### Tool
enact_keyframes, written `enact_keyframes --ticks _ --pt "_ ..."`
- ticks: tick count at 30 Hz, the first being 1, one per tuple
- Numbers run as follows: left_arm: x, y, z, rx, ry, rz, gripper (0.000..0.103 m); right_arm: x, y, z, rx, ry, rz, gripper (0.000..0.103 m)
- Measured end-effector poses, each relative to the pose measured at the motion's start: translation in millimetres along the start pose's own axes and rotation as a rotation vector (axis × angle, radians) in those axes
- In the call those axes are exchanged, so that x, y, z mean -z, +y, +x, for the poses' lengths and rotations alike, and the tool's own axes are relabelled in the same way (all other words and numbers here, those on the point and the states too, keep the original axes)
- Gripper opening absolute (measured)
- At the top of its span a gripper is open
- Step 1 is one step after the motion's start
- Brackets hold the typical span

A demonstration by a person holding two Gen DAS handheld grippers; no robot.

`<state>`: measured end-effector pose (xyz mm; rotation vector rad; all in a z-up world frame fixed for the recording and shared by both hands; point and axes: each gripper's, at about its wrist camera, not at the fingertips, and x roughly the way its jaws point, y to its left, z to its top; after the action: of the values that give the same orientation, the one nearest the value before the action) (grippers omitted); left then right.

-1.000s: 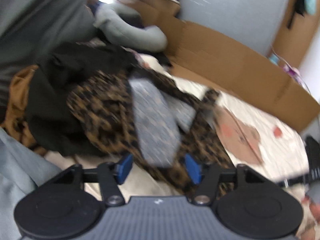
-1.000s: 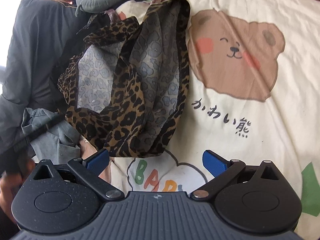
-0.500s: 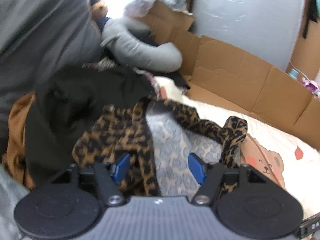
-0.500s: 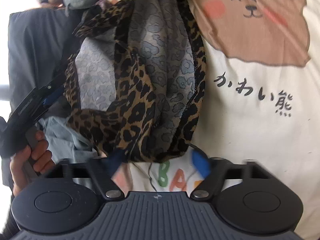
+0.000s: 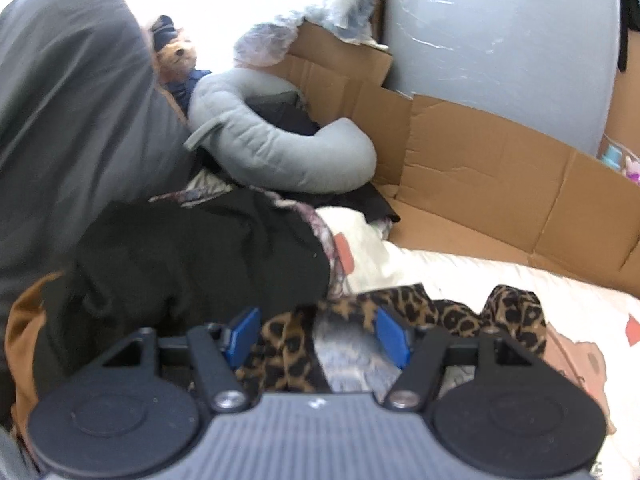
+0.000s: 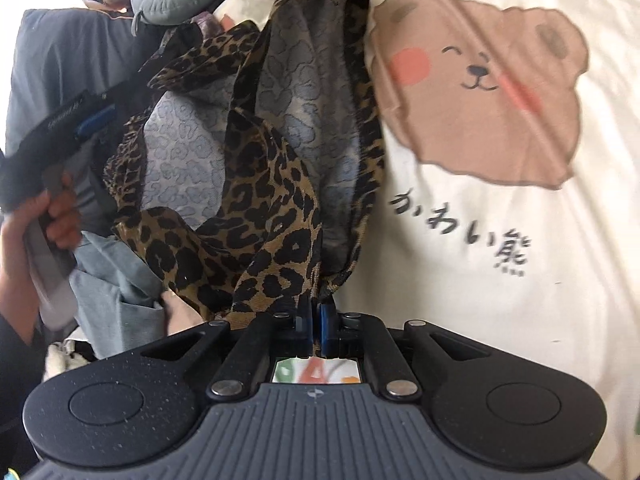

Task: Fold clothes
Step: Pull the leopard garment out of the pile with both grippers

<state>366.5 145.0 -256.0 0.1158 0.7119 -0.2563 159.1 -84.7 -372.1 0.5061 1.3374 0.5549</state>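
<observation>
The right gripper (image 6: pixel 315 326) is clenching the near hem of the leopard-print garment (image 6: pixel 260 216); its blue pads have just been closing and are now pinching the cloth between them. From that pinch the garment is stretching away ahead and to the left, its grey patterned inside (image 6: pixel 184 148) showing between brown spotted folds. Right of these tongs, the cream bear-print bedsheet (image 6: pixel 500 240) is lying bare, with a brown bear face and dark lettering.

The left gripper (image 5: pixel 318 334) is standing released, its blue fingers (image 5: pixel 242 334) apart, with a bunched stretch of the same garment (image 5: pixel 452 316) lying between and just beyond them; the pads are not pressing it. In the right wrist view a hand (image 6: pixel 28 248) is holding this gripper at the far left of the garment.

Ahead and left of the left tongs, a black garment (image 5: pixel 192 256) is lying heaped beside a tan one (image 5: pixel 22 340). Farther on, a grey curved pillow (image 5: pixel 276 148) is resting against a flattened cardboard wall (image 5: pixel 500 184), with dark clothes inside its curve. A plush toy (image 5: pixel 176 56) is sitting behind it beside a large grey cushion (image 5: pixel 72 100).
</observation>
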Motion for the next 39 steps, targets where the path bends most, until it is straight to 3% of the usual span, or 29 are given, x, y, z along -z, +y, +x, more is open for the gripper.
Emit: enact_keyframes --ticks 7,15,18,20,22,32,39 --pt "-2.8 -26.3 25.8 0.045 0.036 0.087 0.072 6.5 -7.5 -15.6 0.041 -0.021 -0.018 0.001" --pt "8.7 -38.0 51.5 0.036 0.109 0.133 0.072 13.6 -13.4 -28.3 0.094 -0.047 -0.053 0.0" --pt "15.6 -38.3 54.8 0.051 0.138 0.13 0.056 15.8 -13.3 -29.2 0.099 -0.048 -0.055 0.0" --pt "19.5 -39.2 52.2 0.071 0.155 0.123 0.023 17.4 -13.6 -30.3 0.101 -0.047 -0.057 0.0" --pt "22.3 -39.6 46.4 0.092 0.163 0.105 0.01 18.7 -11.8 -30.1 0.106 -0.049 -0.067 0.0" --pt "37.7 -49.0 -27.3 0.165 0.162 0.046 0.005 31.9 -11.6 -53.9 0.16 -0.055 -0.124 0.0" --pt "64.6 -51.3 -91.1 0.179 0.201 0.014 0.004 50.0 -6.5 -74.1 0.141 -0.063 -0.135 0.0"
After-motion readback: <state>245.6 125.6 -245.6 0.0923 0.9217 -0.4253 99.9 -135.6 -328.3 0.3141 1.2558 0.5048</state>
